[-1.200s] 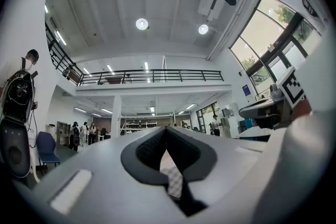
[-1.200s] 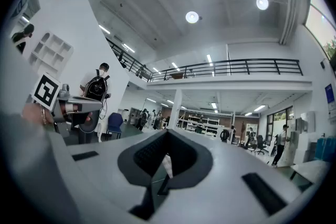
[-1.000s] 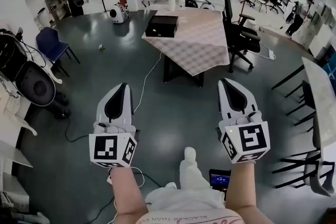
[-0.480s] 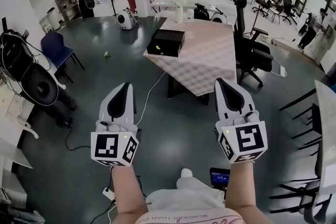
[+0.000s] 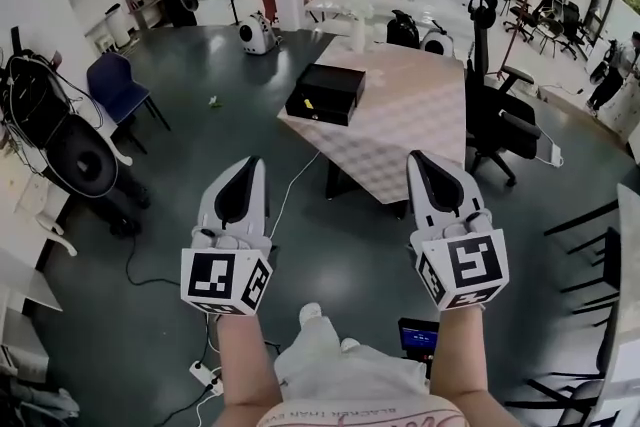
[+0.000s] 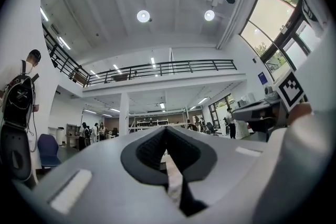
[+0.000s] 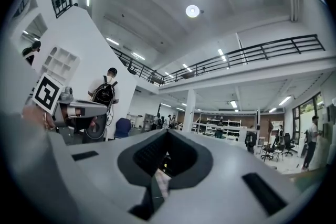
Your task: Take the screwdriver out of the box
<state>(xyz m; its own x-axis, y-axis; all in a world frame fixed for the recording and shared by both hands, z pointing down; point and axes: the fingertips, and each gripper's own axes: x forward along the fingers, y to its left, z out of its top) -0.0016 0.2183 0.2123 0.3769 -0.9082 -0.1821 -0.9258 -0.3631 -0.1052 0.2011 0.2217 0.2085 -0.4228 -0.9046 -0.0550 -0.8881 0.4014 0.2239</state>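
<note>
The box (image 5: 328, 93) sits on the corner of the checked worktop (image 5: 415, 120) nearest me, well apart from both tools, so I judge the step in hand to be the approach, not the grasp. The box is dark and flat and looks shut. The screwdriver shows in no view, so I take it to be inside.

The left gripper (image 5: 254, 163) and the right gripper (image 5: 416, 158) hang side by side, well short of the box and over bare floor. Each has its fingers (image 6: 142, 157) pressed together with nothing between them, and each gripper's own view shows the tips meeting.

To do this well I want to come up square to the near side of the box and stop once it is within easy reach. There are two things to steer around: the cable (image 5: 290, 190) on the floor on my side of the box, and the office chair (image 5: 500, 120) to its right. I'd spread the fingers only when close in, one gripper to steady the box or lift its lid and the other for the tool. I cannot tell from here how the lid opens.
</note>
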